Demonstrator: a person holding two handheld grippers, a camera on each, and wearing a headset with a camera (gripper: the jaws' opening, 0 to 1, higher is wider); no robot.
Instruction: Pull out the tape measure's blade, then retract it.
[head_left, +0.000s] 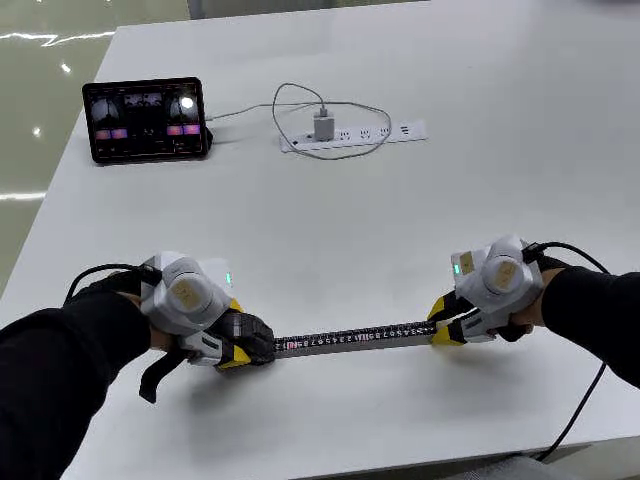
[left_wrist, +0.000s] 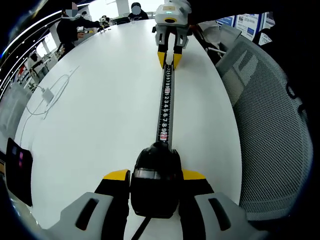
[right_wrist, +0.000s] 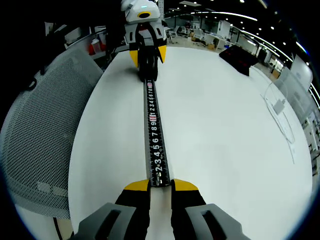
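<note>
The black tape measure case (head_left: 248, 338) (left_wrist: 156, 177) sits between the jaws of my left gripper (head_left: 232, 350) (left_wrist: 155, 176), which is shut on it. Its black blade (head_left: 355, 338) (left_wrist: 165, 102) (right_wrist: 154, 135) with white numbers stretches flat over the white table to my right gripper (head_left: 445, 322) (right_wrist: 161, 186). That one is shut on the blade's end. In the left gripper view the right gripper (left_wrist: 170, 56) shows at the far end of the blade. The right gripper view has the left gripper (right_wrist: 146, 52) and the case (right_wrist: 148, 65) at the far end.
A tablet (head_left: 146, 120) with a lit screen stands at the table's back left. A white power strip (head_left: 355, 135) with a charger and looped cable lies behind the middle. A grey mesh chair (left_wrist: 272, 120) (right_wrist: 42, 130) stands beside the table's near edge. People sit at the far end (left_wrist: 75, 25).
</note>
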